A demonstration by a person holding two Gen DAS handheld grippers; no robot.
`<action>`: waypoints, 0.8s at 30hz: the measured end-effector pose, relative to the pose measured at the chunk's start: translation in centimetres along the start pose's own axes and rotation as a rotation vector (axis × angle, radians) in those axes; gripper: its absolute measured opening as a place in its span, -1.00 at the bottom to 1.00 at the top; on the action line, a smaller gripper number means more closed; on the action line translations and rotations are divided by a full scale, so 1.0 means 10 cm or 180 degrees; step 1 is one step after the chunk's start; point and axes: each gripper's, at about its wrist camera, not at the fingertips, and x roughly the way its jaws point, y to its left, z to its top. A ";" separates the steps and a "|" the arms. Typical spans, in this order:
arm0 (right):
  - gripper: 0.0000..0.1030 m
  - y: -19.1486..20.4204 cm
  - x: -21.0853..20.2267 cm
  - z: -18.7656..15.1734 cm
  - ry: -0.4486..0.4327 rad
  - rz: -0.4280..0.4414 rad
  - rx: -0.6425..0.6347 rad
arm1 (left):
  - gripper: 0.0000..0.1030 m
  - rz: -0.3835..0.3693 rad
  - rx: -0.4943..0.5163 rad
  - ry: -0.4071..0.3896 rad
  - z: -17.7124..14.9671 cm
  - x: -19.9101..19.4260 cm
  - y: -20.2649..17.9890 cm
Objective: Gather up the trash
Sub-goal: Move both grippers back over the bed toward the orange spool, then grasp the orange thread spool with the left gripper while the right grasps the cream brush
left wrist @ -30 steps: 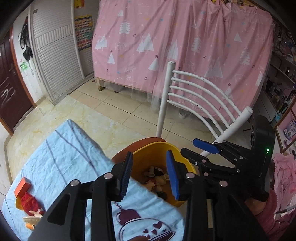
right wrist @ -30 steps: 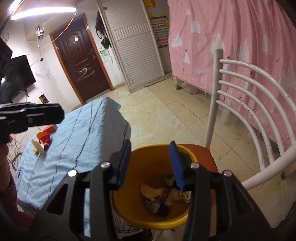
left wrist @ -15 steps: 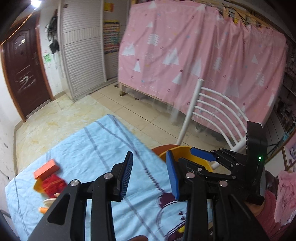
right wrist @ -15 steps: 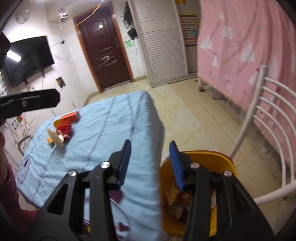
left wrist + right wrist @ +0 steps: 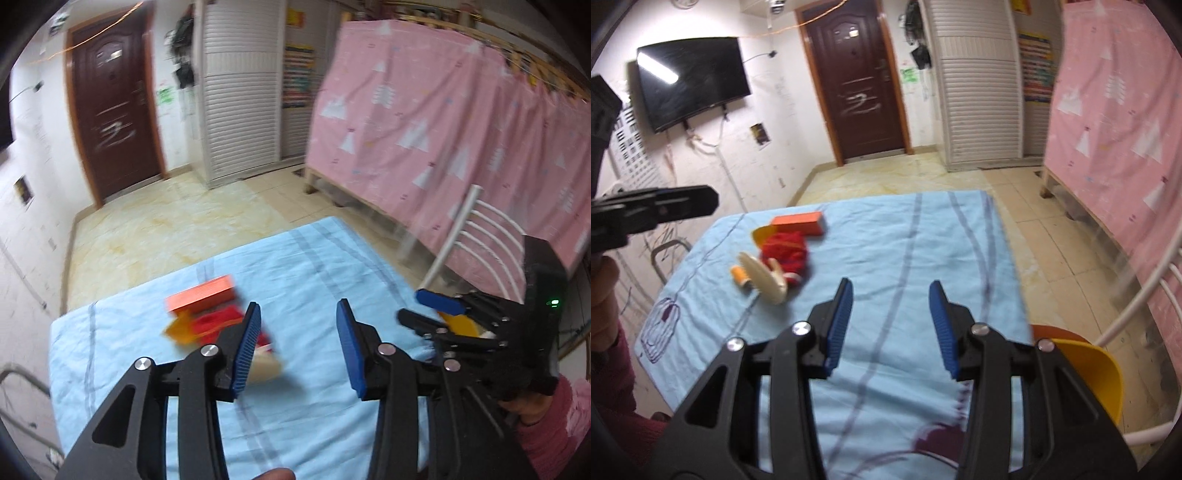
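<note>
Trash lies in a cluster on the blue tablecloth (image 5: 886, 243): an orange box (image 5: 798, 222), a red crumpled piece (image 5: 785, 250), a cream curved shell (image 5: 764, 278), a small orange cylinder (image 5: 739, 276) and a yellow scrap (image 5: 761, 233). The left wrist view shows the orange box (image 5: 201, 293) and red piece (image 5: 218, 321) blurred. My left gripper (image 5: 297, 350) is open and empty just right of the cluster. My right gripper (image 5: 890, 326) is open and empty over the cloth, right of the trash. The yellow bin (image 5: 1097, 373) sits at the table's right edge on a chair.
A white slatted chair (image 5: 476, 236) stands at the table's right end beside a pink curtain (image 5: 443, 129). A dark door (image 5: 857, 77) and a wall TV (image 5: 690, 81) are behind. Tiled floor (image 5: 1052, 240) lies beyond the table.
Both grippers have swung left, away from the yellow bin and over the blue cloth toward the trash cluster. Both stay open and empty.
</note>
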 end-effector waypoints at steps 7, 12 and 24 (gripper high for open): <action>-0.19 0.38 0.21 0.08 0.0077 0.0282 -0.0196 | -0.12 0.0172 -0.0206 0.0155 -0.19 0.06 0.54; 0.12 0.65 0.33 0.11 0.0133 0.0390 -0.0362 | -0.08 0.0179 -0.0280 0.0264 -0.32 0.17 0.75; 0.12 0.92 0.62 0.11 0.0317 0.0417 -0.0489 | 0.22 0.0105 0.0021 0.0516 -0.66 0.53 0.86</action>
